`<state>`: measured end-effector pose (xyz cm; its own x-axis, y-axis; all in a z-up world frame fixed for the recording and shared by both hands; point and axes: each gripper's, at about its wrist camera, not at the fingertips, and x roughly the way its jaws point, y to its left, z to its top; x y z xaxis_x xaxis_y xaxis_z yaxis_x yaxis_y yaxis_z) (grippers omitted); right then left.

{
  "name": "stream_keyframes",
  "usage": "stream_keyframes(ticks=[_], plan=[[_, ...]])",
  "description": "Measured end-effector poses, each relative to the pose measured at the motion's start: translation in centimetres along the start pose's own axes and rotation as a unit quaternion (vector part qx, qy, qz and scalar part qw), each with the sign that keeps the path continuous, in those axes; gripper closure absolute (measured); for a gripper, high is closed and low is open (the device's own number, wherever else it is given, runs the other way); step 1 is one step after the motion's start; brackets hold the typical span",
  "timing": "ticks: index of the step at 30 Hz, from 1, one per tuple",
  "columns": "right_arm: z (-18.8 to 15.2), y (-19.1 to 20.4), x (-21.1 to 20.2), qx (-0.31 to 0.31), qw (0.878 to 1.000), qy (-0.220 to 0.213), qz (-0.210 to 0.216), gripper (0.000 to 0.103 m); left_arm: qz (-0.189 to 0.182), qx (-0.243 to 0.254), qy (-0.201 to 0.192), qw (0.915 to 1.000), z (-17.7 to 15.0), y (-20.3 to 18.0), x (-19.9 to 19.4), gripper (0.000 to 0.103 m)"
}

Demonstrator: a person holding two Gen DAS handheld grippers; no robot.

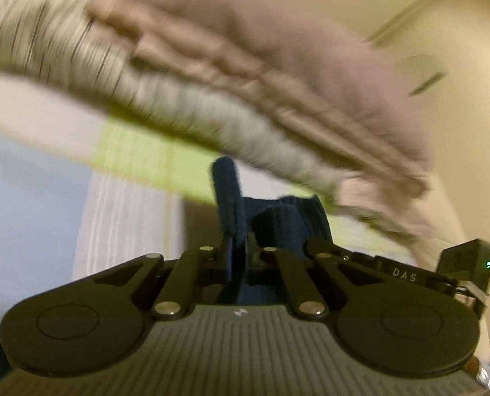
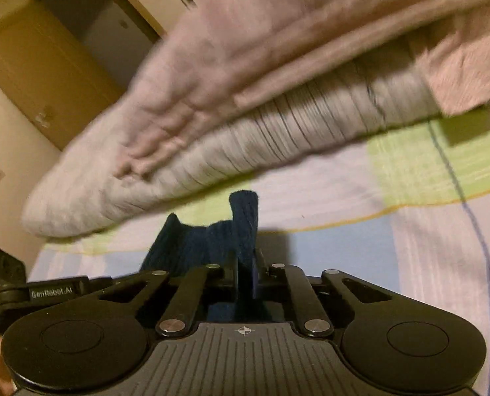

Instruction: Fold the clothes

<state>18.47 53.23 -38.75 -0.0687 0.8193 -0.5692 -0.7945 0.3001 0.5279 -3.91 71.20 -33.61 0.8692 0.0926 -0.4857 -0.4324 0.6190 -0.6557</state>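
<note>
Both jaws closed: left gripper [image 1: 236, 257] and right gripper [image 2: 245, 277] each pinch the dark navy ribbed knit garment [image 2: 208, 241]. Its folding appears barely begun. A pink-and-grey folded stack [image 2: 245, 105] lies behind on the pastel checked bedsheet [image 2: 426, 231].

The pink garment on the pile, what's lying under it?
Under the pink garment lies a folded grey ribbed one, resting on a checked bedsheet. Anything further down the pile is covered.

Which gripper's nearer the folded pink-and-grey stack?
Left, probably, narrowly. Left gripper, shut on the navy garment, has the stack reaching down beside it on its right. Right gripper, also gripping it, sits slightly back from the stack.
</note>
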Motion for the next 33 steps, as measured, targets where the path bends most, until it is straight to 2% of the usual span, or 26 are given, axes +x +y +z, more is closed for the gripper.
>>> stream_keyframes(ticks=[2, 5, 7, 9, 11, 12, 14, 17, 20, 22, 24, 27, 31, 33], plan=[[-1.3, 1.1, -4.2, -0.020, 0.999, -0.034, 0.025, 0.097, -0.024, 0.032, -0.013, 0.9991, -1.7, -0.8, -3.3, 0.099], [-5.1, 2.9, -9.9, -0.077, 0.996, -0.026, 0.034, 0.097, -0.038, 0.084, 0.002, 0.9957, -5.8, -2.0, -8.3, 0.099], [-8.6, 4.4, -12.4, -0.136, 0.990, 0.028, 0.014, 0.097, -0.012, 0.105, 0.050, 0.9932, -9.9, -2.4, -10.9, 0.095], [-11.6, 4.7, -13.3, -0.155, 0.983, 0.094, -0.026, 0.096, 0.034, 0.111, 0.097, 0.9885, -13.4, -2.4, -12.6, 0.095], [-14.5, 4.7, -14.0, -0.165, 0.971, 0.161, -0.069, 0.096, 0.065, 0.087, 0.115, 0.9874, -15.5, -1.9, -14.3, 0.095], [-16.0, 4.7, -14.4, -0.170, 0.962, 0.194, -0.091, 0.096, 0.078, 0.069, 0.107, 0.9888, -15.9, -1.8, -15.2, 0.095], [-16.1, 4.8, -15.3, -0.141, 0.968, 0.184, -0.100, 0.096, 0.088, 0.053, 0.079, 0.9916, -15.6, -2.3, -16.2, 0.095], [-14.4, 5.7, -15.5, -0.100, 0.982, 0.128, -0.095, 0.095, 0.084, 0.072, 0.037, 0.9932, -14.0, -4.3, -15.6, 0.088], [-12.7, 8.0, -13.7, -0.098, 0.989, 0.076, -0.081, 0.095, 0.079, 0.131, 0.037, 0.9874, -12.6, -7.6, -12.4, 0.087], [-12.0, 9.6, -11.7, -0.113, 0.989, 0.054, -0.081, 0.095, 0.078, 0.171, 0.041, 0.9814, -12.0, -9.1, -9.6, 0.080], [-11.7, 10.4, -9.1, -0.129, 0.986, 0.055, -0.090, 0.095, 0.077, 0.205, 0.052, 0.9744, -11.9, -10.1, -6.9, 0.078], [-12.8, 9.6, -5.8, -0.130, 0.981, 0.083, -0.115, 0.094, 0.088, 0.238, 0.101, 0.9620, -13.7, -9.9, -5.0, 0.078], [-15.6, 9.0, -7.7, -0.130, 0.981, 0.076, -0.119, 0.094, 0.089, 0.280, 0.093, 0.9513, -17.6, -9.0, -8.5, 0.079], [-17.2, 9.2, -9.5, -0.134, 0.979, 0.084, -0.130, 0.094, 0.094, 0.278, 0.086, 0.9522, -18.8, -7.8, -10.8, 0.079]])
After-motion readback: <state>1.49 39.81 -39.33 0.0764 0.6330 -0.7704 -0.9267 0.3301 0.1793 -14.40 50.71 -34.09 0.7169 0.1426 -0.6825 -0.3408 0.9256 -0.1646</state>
